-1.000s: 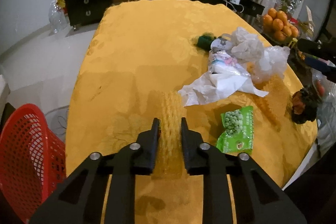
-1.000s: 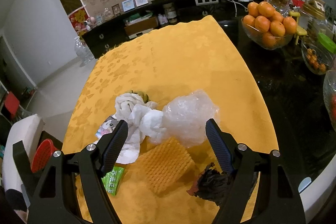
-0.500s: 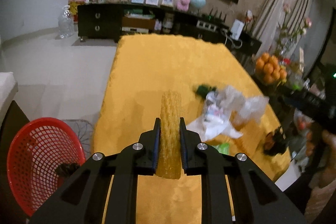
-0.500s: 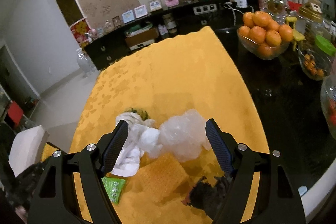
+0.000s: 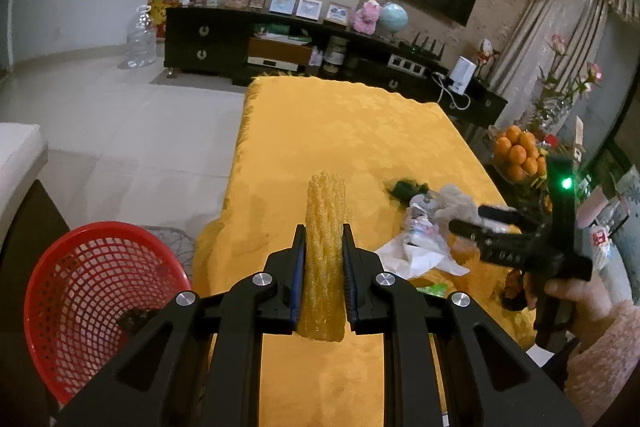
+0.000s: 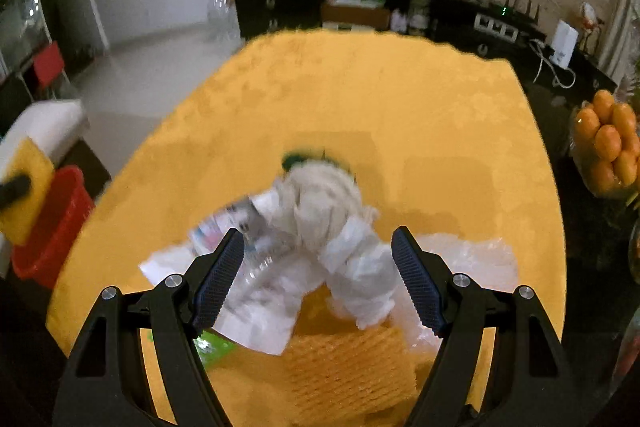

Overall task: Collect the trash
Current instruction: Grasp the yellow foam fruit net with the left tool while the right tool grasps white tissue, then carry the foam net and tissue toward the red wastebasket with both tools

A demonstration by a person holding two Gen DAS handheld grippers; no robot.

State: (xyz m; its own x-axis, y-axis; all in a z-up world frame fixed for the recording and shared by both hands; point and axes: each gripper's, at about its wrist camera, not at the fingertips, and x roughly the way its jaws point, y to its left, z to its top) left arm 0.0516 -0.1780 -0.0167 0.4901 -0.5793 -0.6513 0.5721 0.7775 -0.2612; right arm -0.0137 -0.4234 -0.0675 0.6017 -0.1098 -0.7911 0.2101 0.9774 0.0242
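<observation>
Left gripper (image 5: pixel 324 259) clamped on yellow foam net (image 5: pixel 325 227), held up beside the red basket (image 5: pixel 96 291) — likely for the drop. Right gripper (image 6: pixel 318 279) spread wide, empty, over the crumpled tissue (image 6: pixel 320 203) — lining up its grab.

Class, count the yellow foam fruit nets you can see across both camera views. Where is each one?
2. One foam net is clamped in the left gripper; the other lies on the tablecloth below the open right gripper. The trash pile may hide more.

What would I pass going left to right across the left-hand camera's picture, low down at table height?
Red basket → yellow foam net clamped in the left gripper → white crumpled paper → right gripper, held in a hand.
</observation>
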